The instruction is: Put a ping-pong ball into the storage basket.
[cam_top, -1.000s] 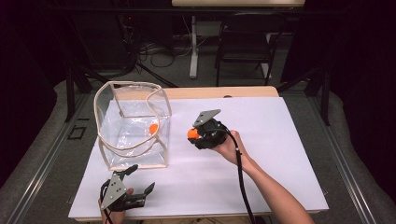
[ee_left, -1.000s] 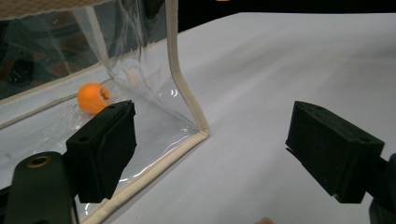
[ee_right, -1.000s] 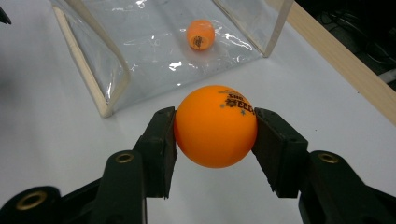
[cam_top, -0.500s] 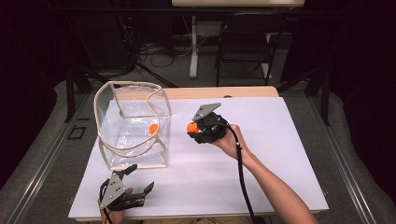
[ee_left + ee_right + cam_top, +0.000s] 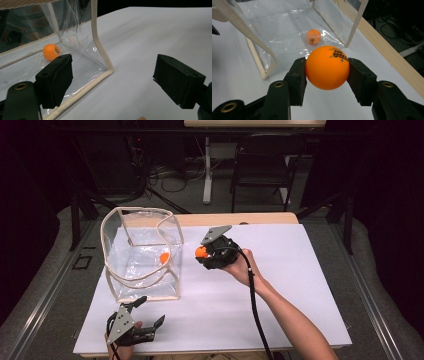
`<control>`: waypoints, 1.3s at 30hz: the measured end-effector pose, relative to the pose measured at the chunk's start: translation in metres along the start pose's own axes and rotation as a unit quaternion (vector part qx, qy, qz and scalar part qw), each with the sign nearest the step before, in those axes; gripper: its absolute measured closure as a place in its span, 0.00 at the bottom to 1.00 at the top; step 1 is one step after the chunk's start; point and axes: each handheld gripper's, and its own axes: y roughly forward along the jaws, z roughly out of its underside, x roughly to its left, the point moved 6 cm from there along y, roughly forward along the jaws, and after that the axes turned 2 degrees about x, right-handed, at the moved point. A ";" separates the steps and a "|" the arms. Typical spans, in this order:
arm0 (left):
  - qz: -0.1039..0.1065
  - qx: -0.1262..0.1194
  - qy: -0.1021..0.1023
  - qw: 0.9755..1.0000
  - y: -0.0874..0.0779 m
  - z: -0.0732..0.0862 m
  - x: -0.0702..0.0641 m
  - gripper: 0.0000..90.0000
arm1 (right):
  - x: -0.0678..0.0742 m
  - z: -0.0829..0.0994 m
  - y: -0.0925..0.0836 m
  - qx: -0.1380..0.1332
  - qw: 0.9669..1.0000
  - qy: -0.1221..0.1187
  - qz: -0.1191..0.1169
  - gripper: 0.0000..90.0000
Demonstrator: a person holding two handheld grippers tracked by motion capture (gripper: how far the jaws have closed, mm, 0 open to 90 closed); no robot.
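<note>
Item: orange ball (image 5: 327, 67) clenched in my right gripper (image 5: 207, 254) jaws beside the clear bag (image 5: 141, 254), ready for dropping in; left gripper (image 5: 145, 317) jaws released.

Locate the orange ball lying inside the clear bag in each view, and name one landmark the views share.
High view: ball in the bag, left of centre.
Left gripper view, upper left, behind the bag wall.
Right gripper view, above the held ball.
Shared landmark: the bag's cream trim.
</note>
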 end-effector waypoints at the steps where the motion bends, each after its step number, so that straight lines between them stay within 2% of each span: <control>1: 0.000 0.000 0.000 1.000 0.000 0.000 0.000 0.17 | 0.000 -0.001 0.000 0.000 1.000 -0.001 0.000 0.56; 5: -0.002 0.000 -0.004 1.000 0.000 0.001 0.001 0.17 | -0.001 -0.003 0.001 0.000 1.000 -0.003 0.002 0.56; 39: -0.003 0.000 -0.002 1.000 -0.001 0.001 0.001 0.17 | -0.007 -0.035 -0.002 -0.017 1.000 -0.013 0.011 0.56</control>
